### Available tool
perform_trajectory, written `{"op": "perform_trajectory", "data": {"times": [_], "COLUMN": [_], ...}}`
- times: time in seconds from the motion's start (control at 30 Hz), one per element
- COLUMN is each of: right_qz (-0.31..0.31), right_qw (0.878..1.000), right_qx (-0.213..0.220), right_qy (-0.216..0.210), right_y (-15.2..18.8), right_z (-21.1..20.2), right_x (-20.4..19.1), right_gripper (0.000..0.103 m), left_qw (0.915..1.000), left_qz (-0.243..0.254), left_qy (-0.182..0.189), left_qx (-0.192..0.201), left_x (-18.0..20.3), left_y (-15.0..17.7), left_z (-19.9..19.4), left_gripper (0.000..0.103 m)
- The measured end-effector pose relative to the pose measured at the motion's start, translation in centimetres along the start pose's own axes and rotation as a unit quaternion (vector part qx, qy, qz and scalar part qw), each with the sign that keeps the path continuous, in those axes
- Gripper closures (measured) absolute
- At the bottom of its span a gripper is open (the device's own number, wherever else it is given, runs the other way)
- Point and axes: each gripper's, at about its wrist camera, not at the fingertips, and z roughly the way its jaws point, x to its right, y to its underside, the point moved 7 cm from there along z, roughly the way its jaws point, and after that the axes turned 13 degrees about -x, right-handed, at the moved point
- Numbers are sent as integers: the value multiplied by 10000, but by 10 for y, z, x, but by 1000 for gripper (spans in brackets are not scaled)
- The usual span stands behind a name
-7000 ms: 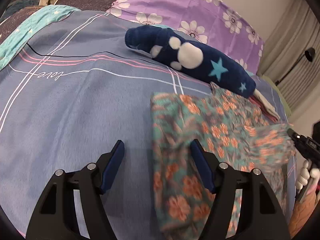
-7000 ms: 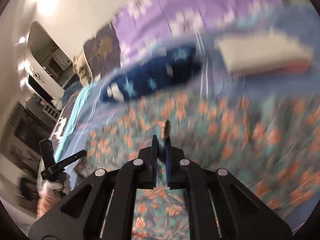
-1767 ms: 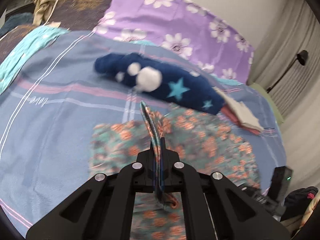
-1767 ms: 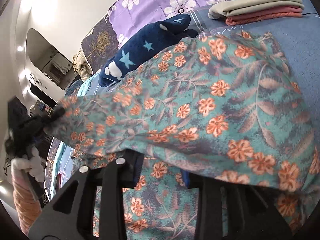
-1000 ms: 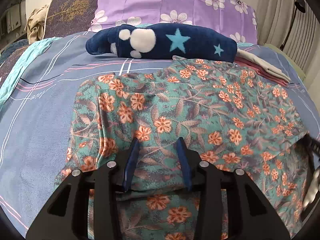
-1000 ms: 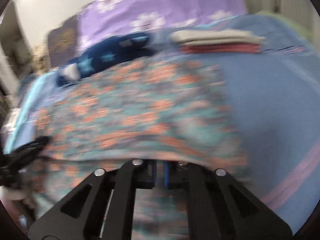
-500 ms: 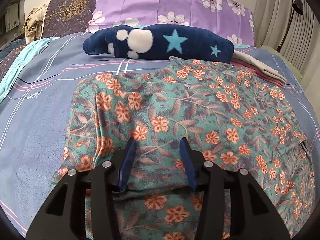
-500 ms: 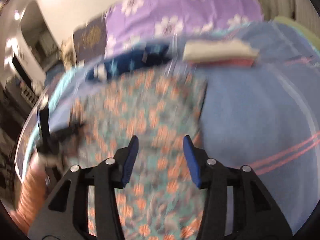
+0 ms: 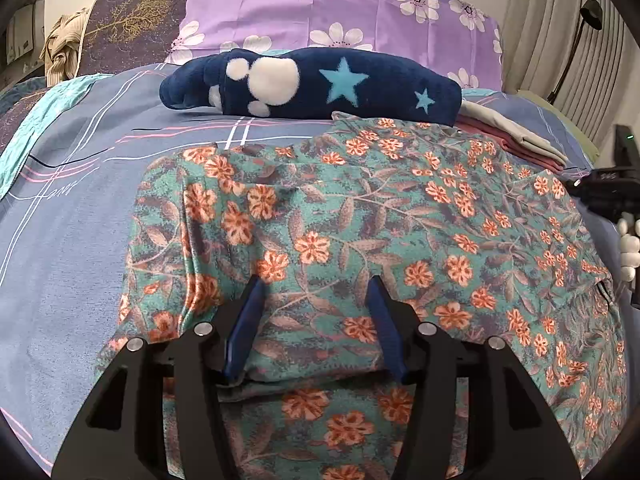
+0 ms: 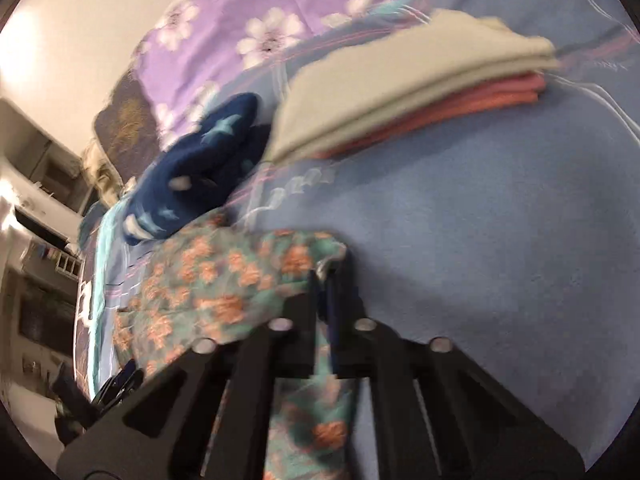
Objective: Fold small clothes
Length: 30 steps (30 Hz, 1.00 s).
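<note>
your left gripper (image 9: 316, 294): jaws apart, just been opening, floral garment (image 9: 360, 232) lying loose between them, pads not pressing. your right gripper (image 10: 326, 280): jaws just snapped closed, pinching garment's far right corner. garment spread flat on blue bedspread (image 9: 68, 220), near middle of bed. beyond it: navy star blanket (image 9: 320, 84), rolled. to right: folded beige and pink stack (image 10: 408, 88). far end: purple flowered pillow (image 9: 340, 8). curtains (image 9: 560, 40) at right, blurred shelves at left.

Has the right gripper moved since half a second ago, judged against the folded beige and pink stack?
Yes. The right gripper has swung right, toward the folded stack, and has just closed on the floral garment's edge.
</note>
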Motion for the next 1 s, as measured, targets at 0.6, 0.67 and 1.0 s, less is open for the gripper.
{"op": "perform_trajectory", "data": {"times": [0.6, 0.67, 1.0], "right_qz": [-2146, -2058, -1890], "right_qw": [9717, 9631, 9686], "right_qx": [60, -55, 77], "right_qy": [983, 1735, 1613], "right_y": [91, 99, 103], "right_z": [-12, 19, 20], "right_x": [-74, -46, -44], "right_gripper": [77, 80, 78], "left_qw": [10000, 10000, 9965], "left_qz": [71, 38, -725], "left_qy": [-19, 47, 172], "left_qx": [4, 20, 379], "left_x": [4, 3, -60], "left_y": [0, 0, 14], "left_z": [1, 0, -44], "left_gripper": [43, 43, 43]}}
